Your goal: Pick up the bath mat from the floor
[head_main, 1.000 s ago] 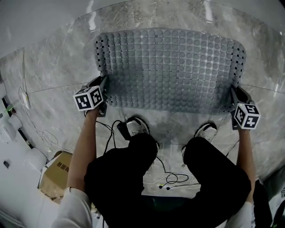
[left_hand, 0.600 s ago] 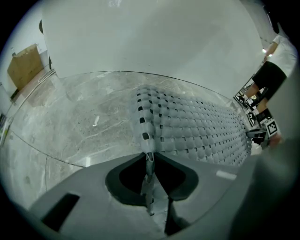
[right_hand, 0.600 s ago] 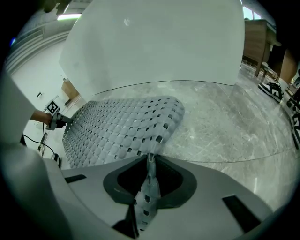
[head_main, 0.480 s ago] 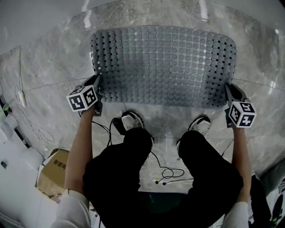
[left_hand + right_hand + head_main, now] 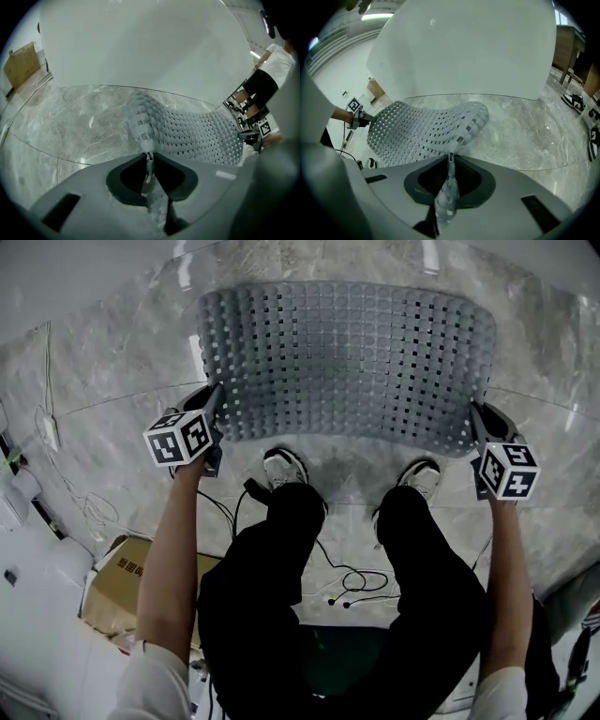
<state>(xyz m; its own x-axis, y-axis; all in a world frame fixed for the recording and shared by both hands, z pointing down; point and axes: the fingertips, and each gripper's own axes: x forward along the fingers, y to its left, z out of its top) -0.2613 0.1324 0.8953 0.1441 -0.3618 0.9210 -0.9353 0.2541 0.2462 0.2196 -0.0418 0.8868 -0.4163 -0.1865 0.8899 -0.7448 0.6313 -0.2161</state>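
Two grippers pinch the near edge of the grey, perforated bath mat (image 5: 347, 362), one at each of its near corners. The left gripper (image 5: 218, 392) clamps the mat's near-left corner, and its jaws have just been closing with the mat's edge between them. In the left gripper view the jaws (image 5: 149, 157) press together on a thin fold of the mat (image 5: 187, 133), which climbs from the marble floor (image 5: 61, 122) up into the grip. The right gripper (image 5: 475, 412) bites the mat's near-right corner in the same way. Its jaws have also just been closing, and in the right gripper view they (image 5: 451, 157) squeeze a strip of the mat (image 5: 426, 126) that hangs down through them.

Between the two grips the mat's near edge is raised and bowed, while its far right corner looks to lie on the floor (image 5: 103, 371). The person's left shoe (image 5: 284, 465) and right shoe (image 5: 422, 476) stand just behind the mat's near edge, apart from it. Each gripper's marker cube (image 5: 183, 439) sits just outside the mat's near corner. Black cables (image 5: 352, 592) trail well behind the mat, between the person's legs. One cardboard box (image 5: 131, 592) lies well behind the mat's near-left corner.
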